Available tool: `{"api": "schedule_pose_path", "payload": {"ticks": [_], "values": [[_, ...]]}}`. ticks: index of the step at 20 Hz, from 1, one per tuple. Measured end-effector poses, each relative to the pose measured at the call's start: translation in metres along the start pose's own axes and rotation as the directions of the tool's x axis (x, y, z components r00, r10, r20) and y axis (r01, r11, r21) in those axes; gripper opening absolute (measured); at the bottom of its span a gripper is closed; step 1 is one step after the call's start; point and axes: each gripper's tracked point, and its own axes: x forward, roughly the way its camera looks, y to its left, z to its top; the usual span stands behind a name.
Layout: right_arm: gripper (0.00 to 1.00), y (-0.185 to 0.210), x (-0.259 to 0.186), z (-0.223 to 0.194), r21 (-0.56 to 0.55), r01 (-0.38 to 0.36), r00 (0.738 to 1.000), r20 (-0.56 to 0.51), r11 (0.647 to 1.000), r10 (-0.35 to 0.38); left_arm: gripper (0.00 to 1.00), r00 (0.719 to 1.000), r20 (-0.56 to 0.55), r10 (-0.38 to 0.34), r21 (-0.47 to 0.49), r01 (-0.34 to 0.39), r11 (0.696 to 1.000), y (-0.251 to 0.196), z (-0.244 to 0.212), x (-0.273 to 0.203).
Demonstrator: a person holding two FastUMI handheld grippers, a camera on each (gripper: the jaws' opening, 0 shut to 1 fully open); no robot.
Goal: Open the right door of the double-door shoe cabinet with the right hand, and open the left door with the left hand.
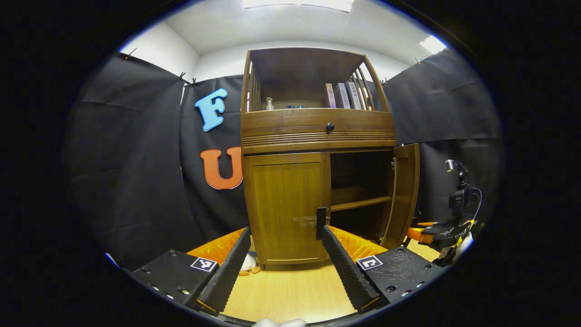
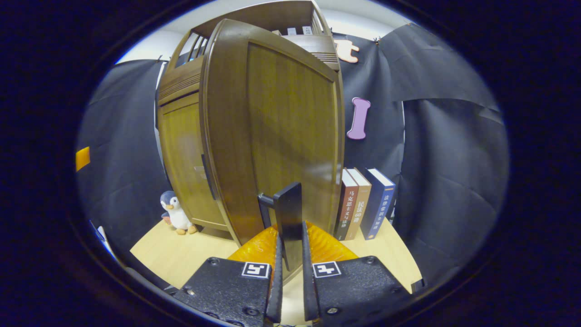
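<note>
While the right gripper (image 2: pixel 289 254) clamps the open right door's handle (image 2: pixel 287 218), the left gripper (image 1: pixel 283 259) gapes before the cabinet's bare shelf (image 1: pixel 361 203).

Open tongs (image 1: pixel 286 240) face closed left door (image 1: pixel 287 206); right door (image 1: pixel 401 195) ajar.

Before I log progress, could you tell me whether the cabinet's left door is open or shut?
Shut: the left door sits flush in its frame, while the right door stands swung out.

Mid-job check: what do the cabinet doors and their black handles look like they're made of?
Right door and left door: brown wood or wood veneer, going by the vertical grain, with a satin varnish that catches soft glare. The right door's handle, clamped by the right hand-held gripper, is a flat matte black bar, metal or plastic; I cannot tell which.
</note>
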Motion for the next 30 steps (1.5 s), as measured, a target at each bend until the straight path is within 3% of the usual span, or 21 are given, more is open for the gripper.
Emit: {"api": "schedule_pose_path", "payload": {"ticks": [1, 3, 4, 5, 7, 8, 9, 10, 12, 13, 14, 21, 30], "values": [[0.21, -0.002, -0.001, 0.000, 0.002, 0.007, 1.000, -0.002, 1.000, -0.007, 1.00, 1.000, -0.002, -0.005, 0.000, 0.005, 1.000, -0.002, -0.001, 0.000], [0.19, -0.007, -0.002, -0.001, 0.005, 0.029, 1.000, -0.006, 1.000, -0.029, 0.96, 1.000, -0.003, -0.014, 0.002, 0.014, 1.000, -0.005, -0.002, 0.002], [0.18, -0.010, -0.003, 0.000, 0.006, 0.040, 0.999, -0.006, 0.999, -0.040, 0.89, 1.000, -0.003, -0.019, 0.002, 0.019, 1.000, -0.007, -0.002, 0.004], [0.17, -0.013, -0.003, 0.000, 0.007, 0.051, 0.999, -0.007, 0.999, -0.051, 1.00, 1.000, -0.004, -0.023, 0.002, 0.023, 1.000, -0.008, -0.002, 0.006], [0.15, -0.019, -0.005, 0.000, 0.009, 0.073, 0.997, -0.006, 0.997, -0.073, 1.00, 1.000, -0.004, -0.031, -0.002, 0.031, 1.000, -0.013, -0.003, 0.007], [0.14, -0.021, -0.004, 0.000, 0.015, 0.081, 0.997, -0.008, 0.997, -0.081, 0.89, 0.999, -0.005, -0.037, -0.005, 0.037, 0.999, -0.015, -0.003, 0.009], [0.12, -0.024, -0.004, 0.000, 0.024, 0.091, 0.996, -0.010, 0.996, -0.091, 0.89, 0.999, -0.005, -0.042, -0.005, 0.042, 0.999, -0.017, -0.002, 0.009], [0.11, -0.026, -0.005, 0.001, 0.031, 0.105, 0.994, -0.013, 0.994, -0.104, 1.00, 0.999, -0.003, -0.049, -0.004, 0.049, 0.999, -0.020, -0.003, 0.011], [0.09, -0.034, -0.005, 0.001, 0.035, 0.135, 0.991, -0.016, 0.990, -0.134, 1.00, 0.998, -0.004, -0.060, -0.002, 0.060, 0.998, -0.024, -0.003, 0.013], [0.07, -0.038, -0.006, 0.001, 0.030, 0.148, 0.989, -0.017, 0.988, -0.148, 0.89, 0.998, -0.004, -0.065, -0.002, 0.065, 0.998, -0.025, -0.002, 0.015], [0.06, -0.040, -0.005, 0.001, 0.026, 0.150, 0.989, -0.018, 0.988, -0.149, 0.95, 0.998, -0.004, -0.070, -0.004, 0.070, 0.998, -0.027, -0.003, 0.016], [0.04, -0.045, -0.007, 0.000, -0.018, 0.111, 0.993, -0.033, 0.994, -0.112, 0.96, 0.996, -0.008, -0.088, -0.012, 0.088, 0.996, -0.035, -0.005, 0.024], [0.04, -0.049, -0.006, 0.001, -0.046, 0.029, 0.999, -0.039, 0.998, -0.031, 0.96, 0.998, -0.027, -0.059, -0.012, 0.059, 0.998, -0.031, -0.012, 0.029]]}}
